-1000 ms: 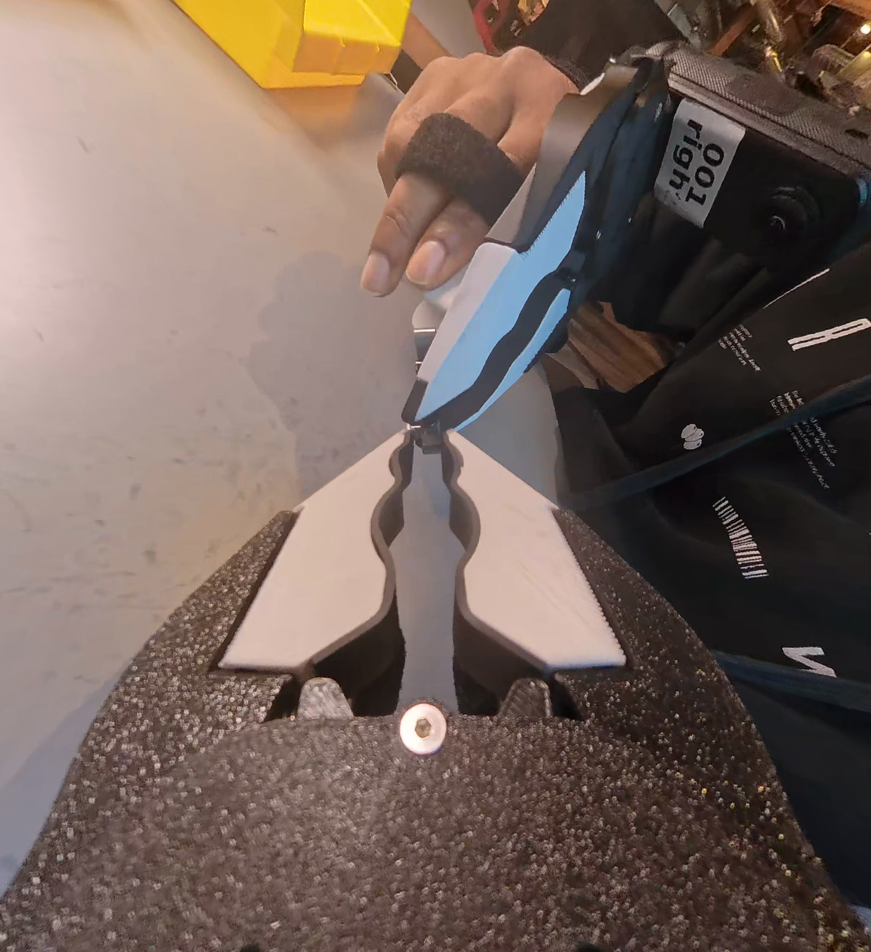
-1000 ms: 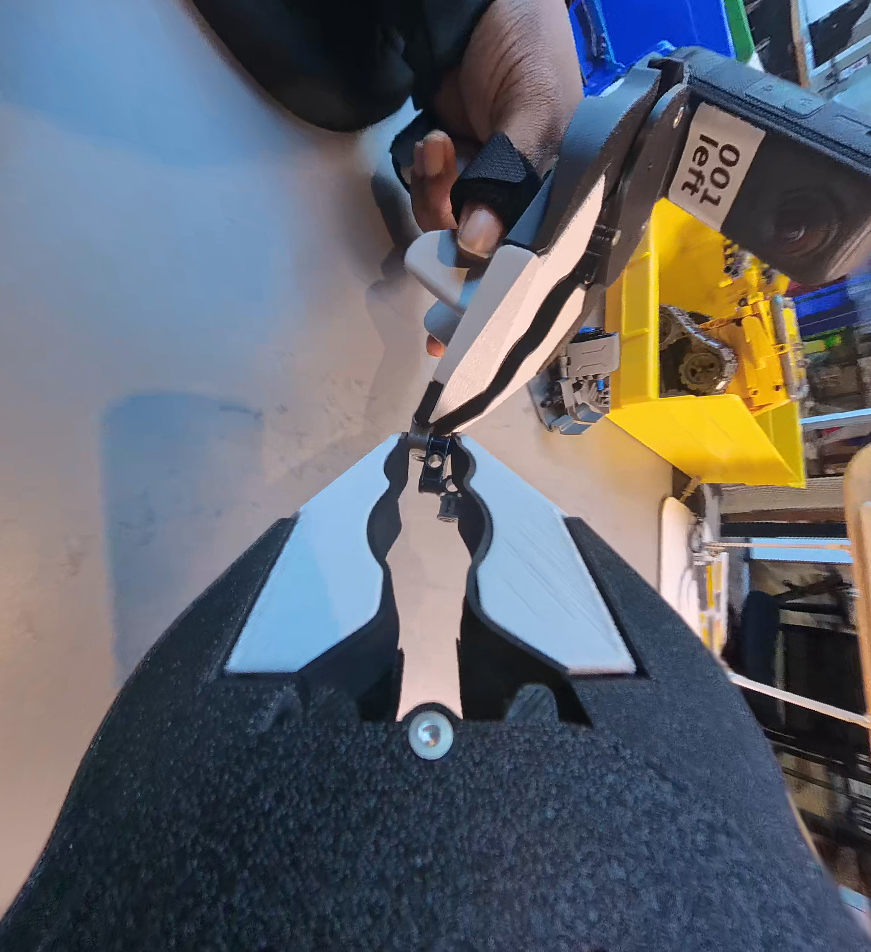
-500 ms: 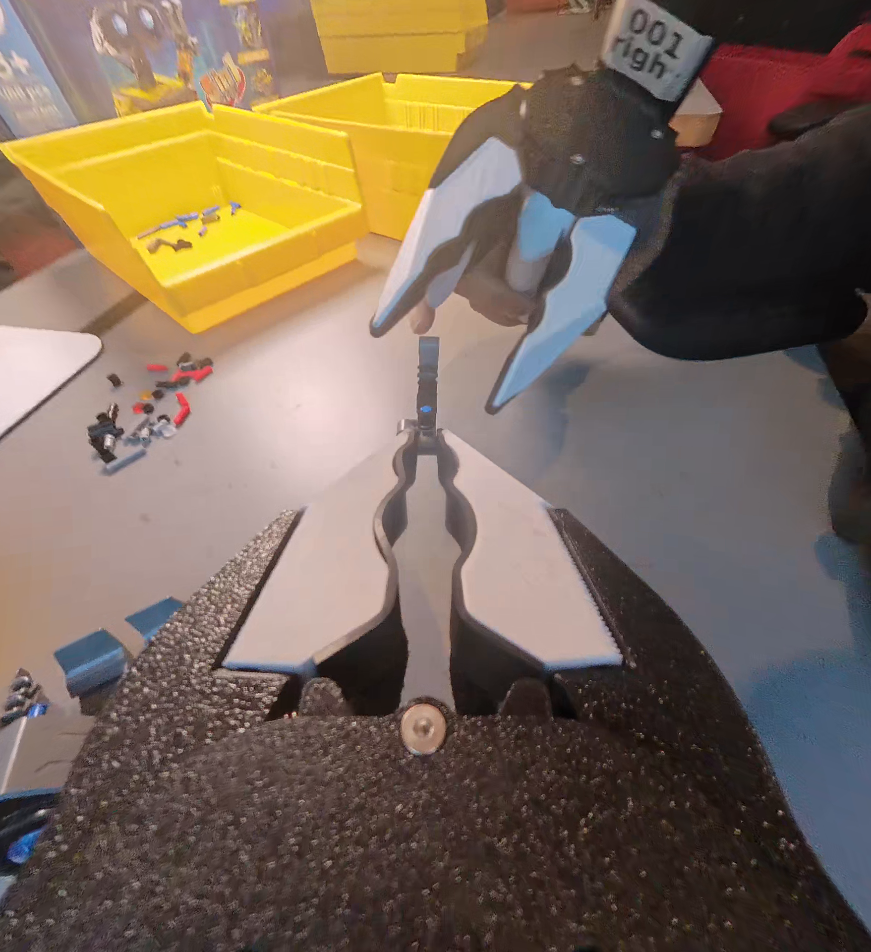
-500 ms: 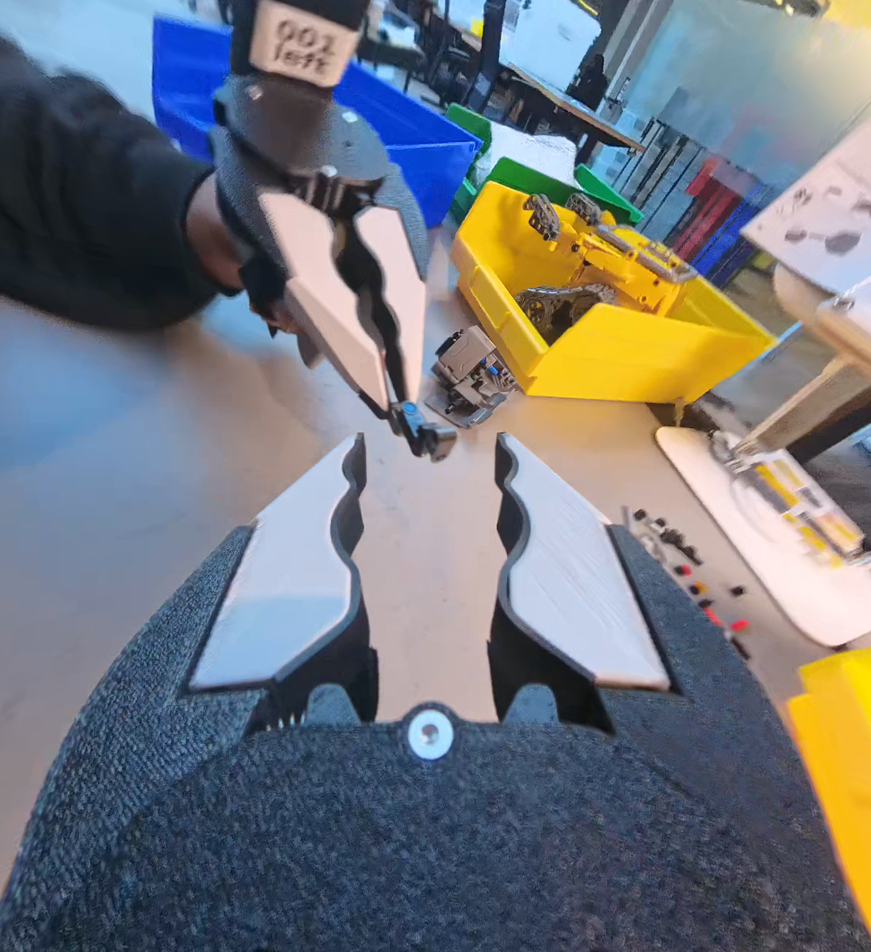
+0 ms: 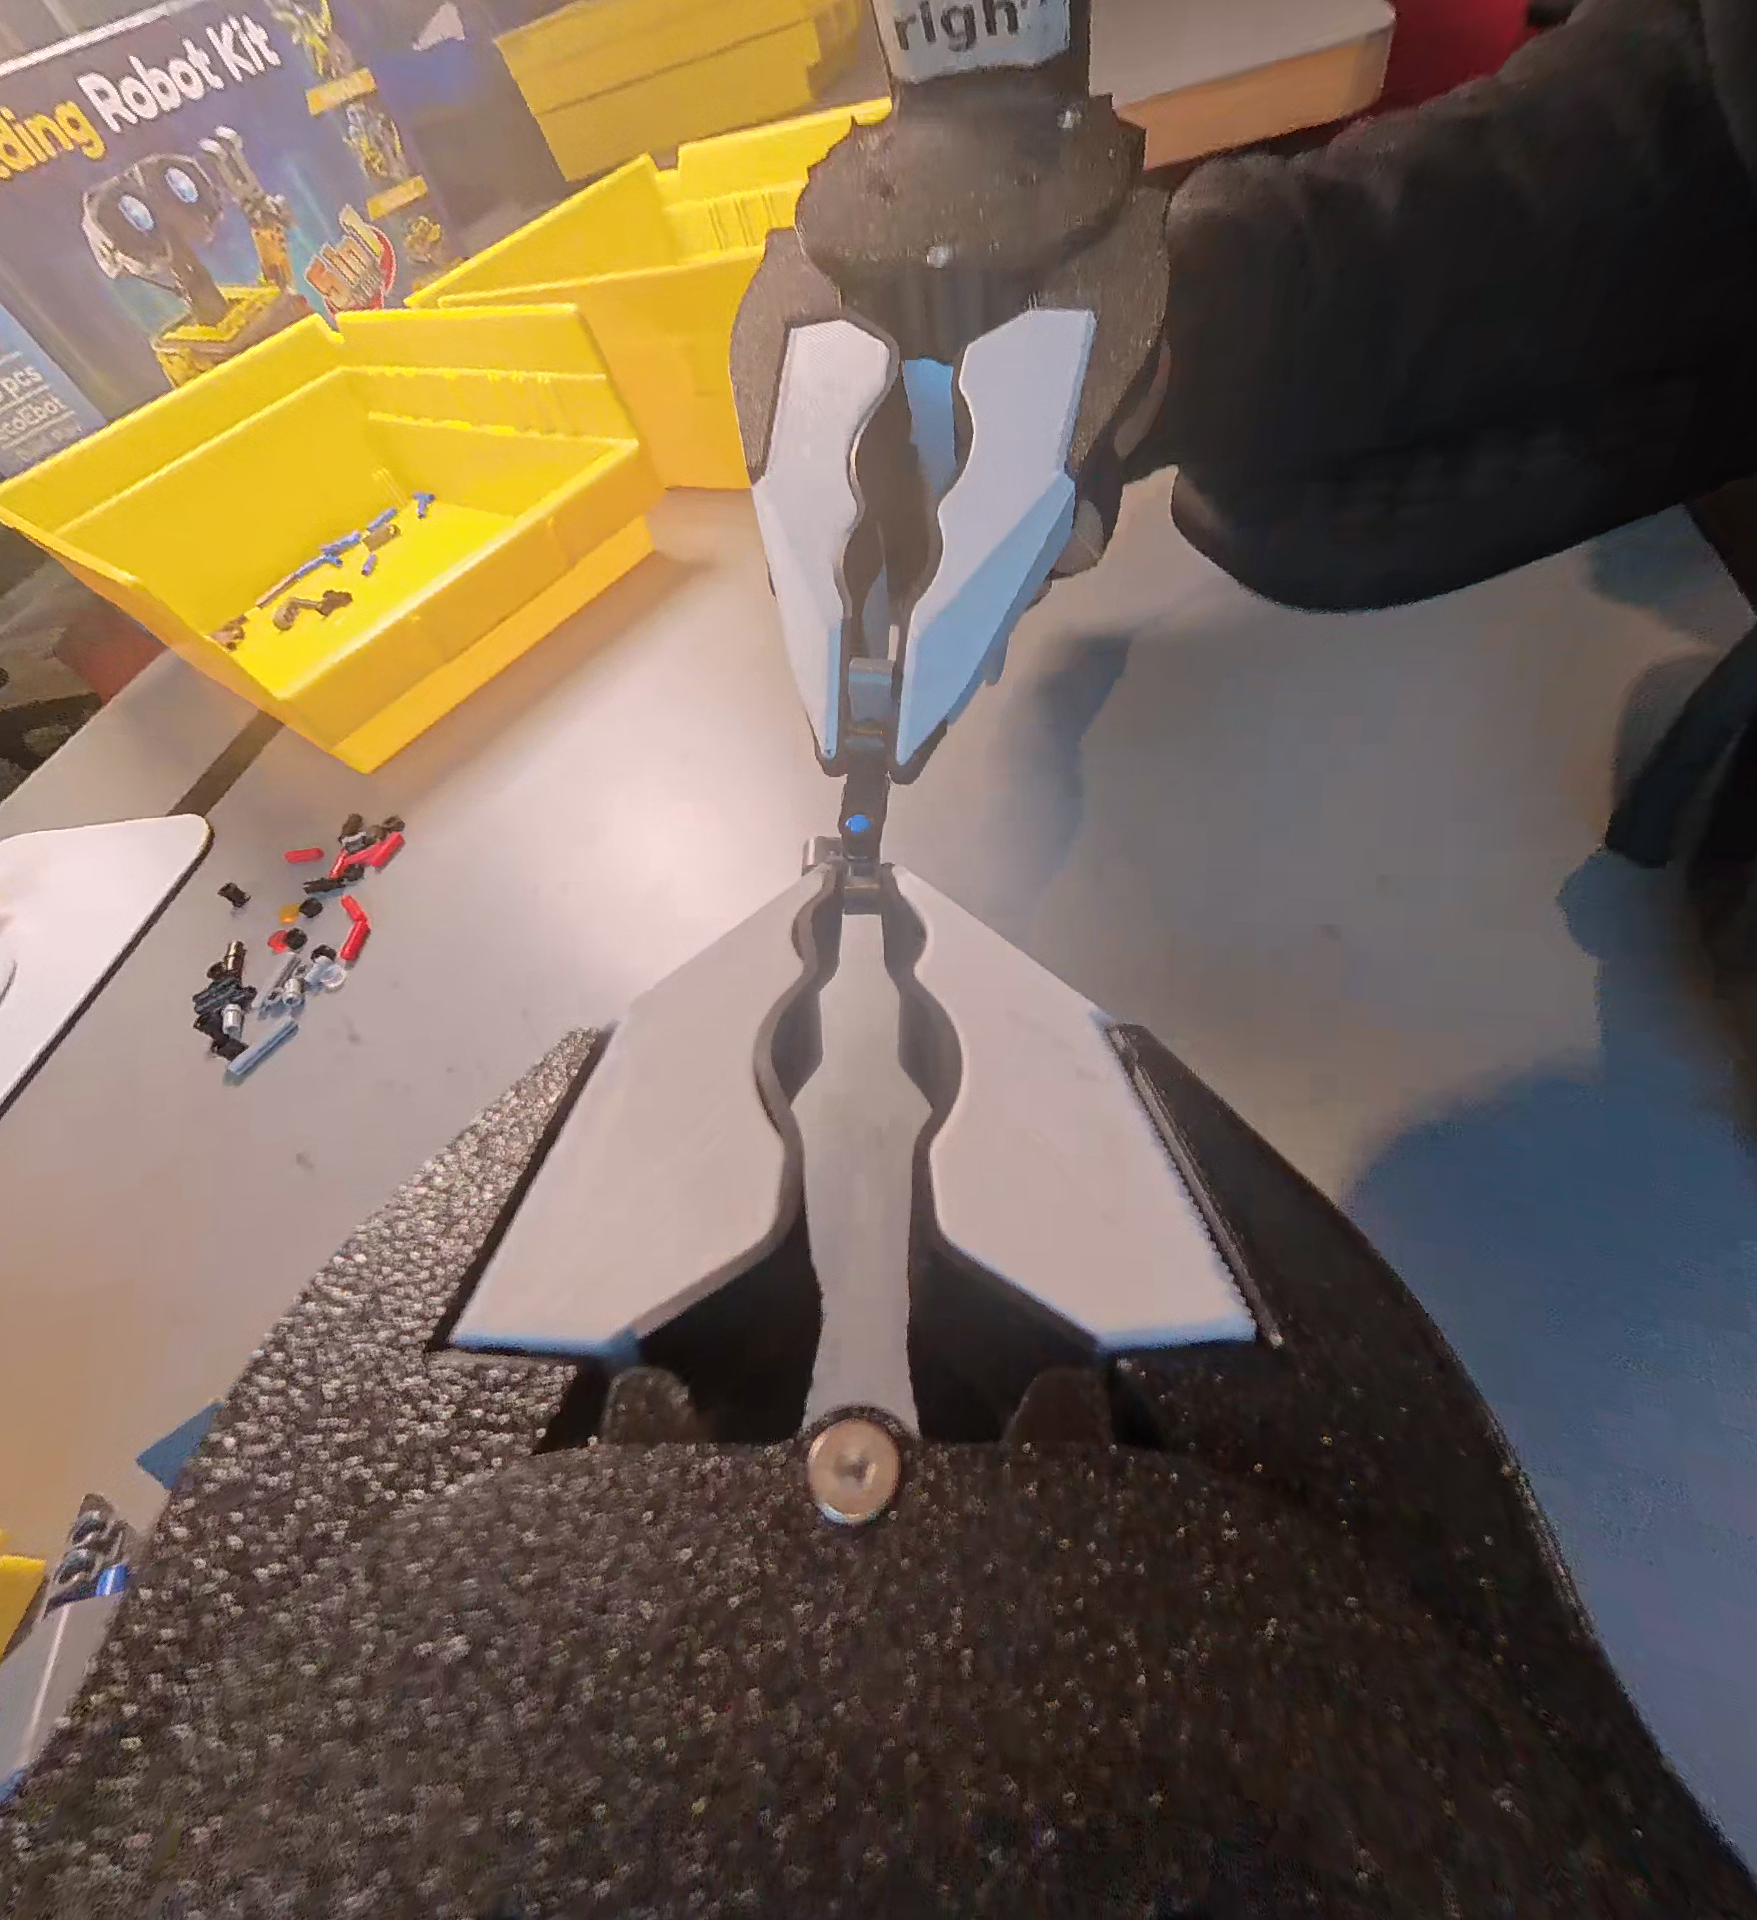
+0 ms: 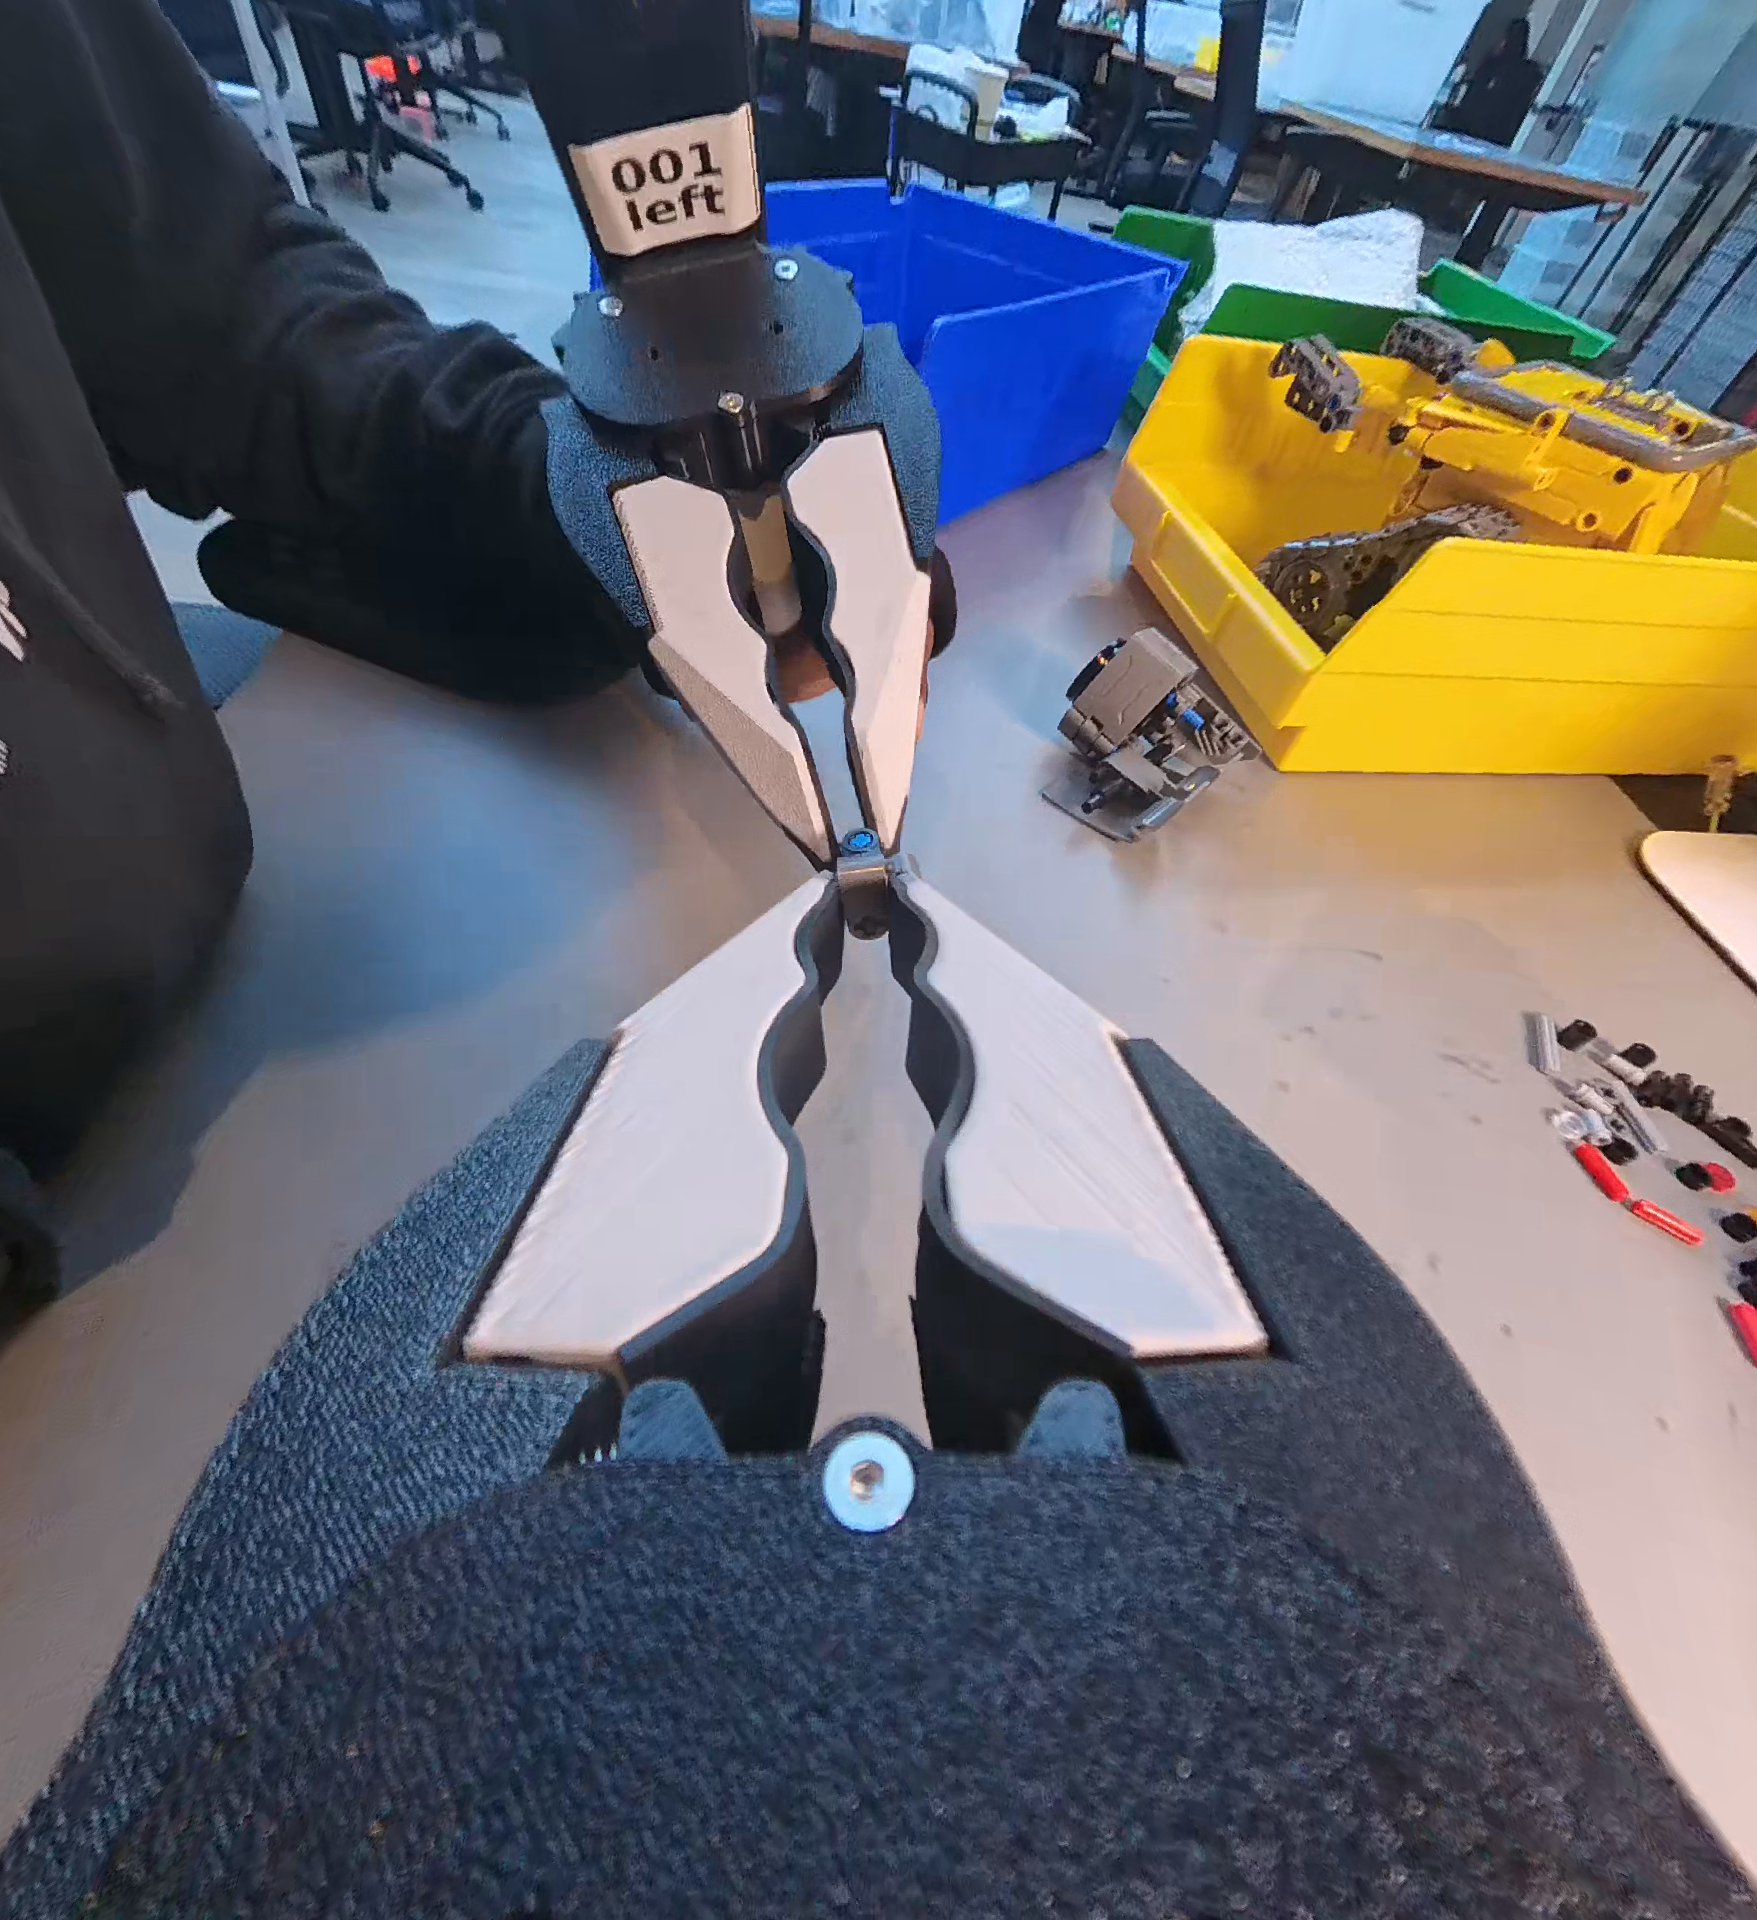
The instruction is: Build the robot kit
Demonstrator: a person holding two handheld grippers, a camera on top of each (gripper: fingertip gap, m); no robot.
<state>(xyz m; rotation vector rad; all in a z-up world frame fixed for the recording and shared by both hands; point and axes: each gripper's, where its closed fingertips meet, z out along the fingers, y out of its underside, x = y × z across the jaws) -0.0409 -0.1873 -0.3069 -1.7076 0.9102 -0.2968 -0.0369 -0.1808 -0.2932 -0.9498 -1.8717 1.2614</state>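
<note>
A small black brick piece with a blue pin (image 5: 858,826) is held above the grey table (image 5: 541,810) between the two grippers, which face each other tip to tip. My left gripper (image 5: 858,883) is shut on its near end. My right gripper (image 5: 858,764) comes in from the top of the left wrist view and is shut on its far end. In the right wrist view my right gripper (image 6: 866,883) pinches the black piece (image 6: 866,914), and the left gripper (image 6: 858,836) meets it from above, held by a hand in a black sleeve (image 6: 354,499).
Yellow bins (image 5: 334,561) and a printed box (image 5: 157,208) stand behind scattered small red and black parts (image 5: 302,935) and a white board (image 5: 22,935). The right wrist view shows a yellow bin holding a tracked model (image 6: 1476,623), a grey sub-assembly (image 6: 1144,738) and a blue bin (image 6: 1009,343).
Half a second ago the right gripper was open and apart from the piece held by the left gripper. It has now closed on the piece's free end, and both grippers have levelled.
</note>
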